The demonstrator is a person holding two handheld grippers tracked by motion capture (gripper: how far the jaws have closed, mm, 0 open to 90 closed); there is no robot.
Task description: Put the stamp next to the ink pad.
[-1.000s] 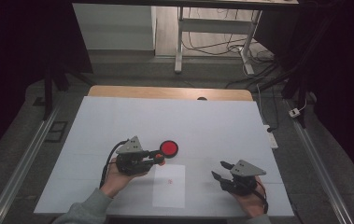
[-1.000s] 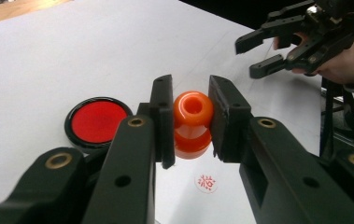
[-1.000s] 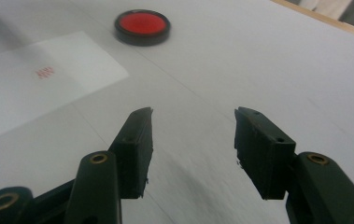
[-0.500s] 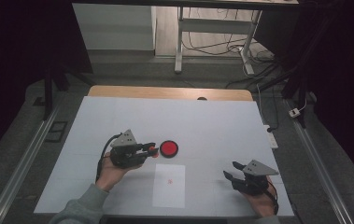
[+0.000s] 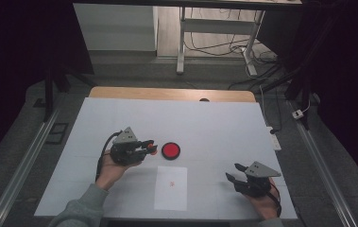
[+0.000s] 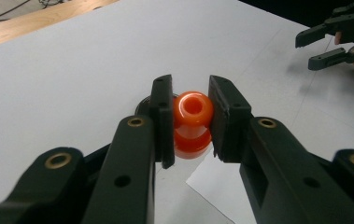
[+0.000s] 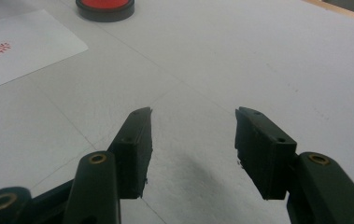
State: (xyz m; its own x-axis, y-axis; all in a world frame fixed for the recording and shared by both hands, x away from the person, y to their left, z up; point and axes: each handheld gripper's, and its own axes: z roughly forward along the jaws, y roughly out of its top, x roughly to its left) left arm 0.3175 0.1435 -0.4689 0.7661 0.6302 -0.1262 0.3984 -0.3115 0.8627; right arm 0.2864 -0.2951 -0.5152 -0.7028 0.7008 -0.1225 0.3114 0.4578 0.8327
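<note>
A: What is the left hand-held gripper [image 6: 191, 121] doing?

B: Its two black jaws are closed on a little orange stamp [image 6: 192, 123]. They squeeze its knobby handle from both sides. It is held up over the white surface [image 5: 224, 123], just beside the round red ink pad [image 5: 170, 150].

A: Is the stamp hard to hold?

B: I think not. It looks small, light and stiff, like hard plastic. But it is round and shiny, so it could slip or spin. The narrow middle of the handle, between the two bumps, looks like the best place to pinch.

A: And the right hand-held gripper [image 7: 191, 149]?

B: Its jaws are wide apart and hold nothing. It rests low near the front right part of the surface, well apart from the stamp.

A: Is there room to move?

B: Lots. The white paper [image 5: 171, 187] lies flat near the front edge, between the two hands, with a tiny red mark on it. The ink pad is just behind the paper. Nothing else stands in the way. The surface ends close behind the paper's near side, so I would not push the paper toward the person.
</note>
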